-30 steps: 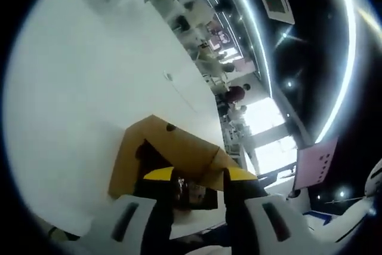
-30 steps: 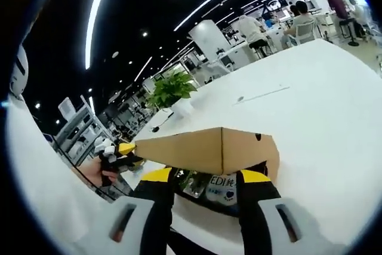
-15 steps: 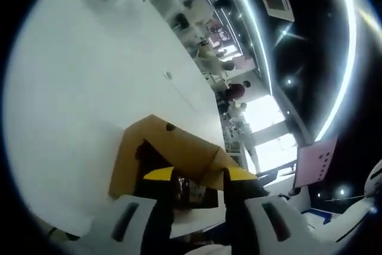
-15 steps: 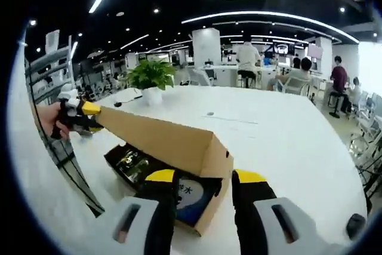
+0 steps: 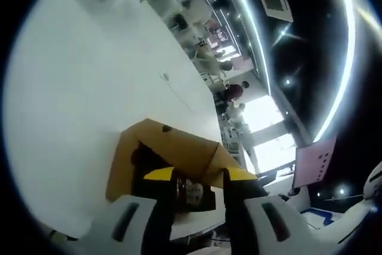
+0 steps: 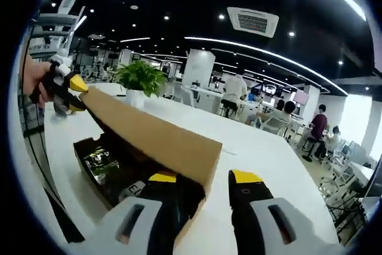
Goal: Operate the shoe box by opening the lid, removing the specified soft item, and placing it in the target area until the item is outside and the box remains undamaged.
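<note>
Now my left claw (image 6: 70, 88), at 10 o'clock in the right gripper view, grips the raised lid (image 6: 149, 132) of the shoe box (image 6: 101, 177) on the white tabletop (image 6: 262, 153). My right claw (image 6: 206, 192) hangs spread and empty at the box's near corner.

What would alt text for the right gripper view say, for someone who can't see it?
An open cardboard shoe box sits on a white table, its lid held up at the far corner by the left gripper. The right gripper hovers open at the near corner, above shiny packets inside.

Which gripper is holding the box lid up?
The left gripper, seen at the far left of the right gripper view, clamped on the raised cardboard lid. The right gripper holds nothing, jaws apart.
</note>
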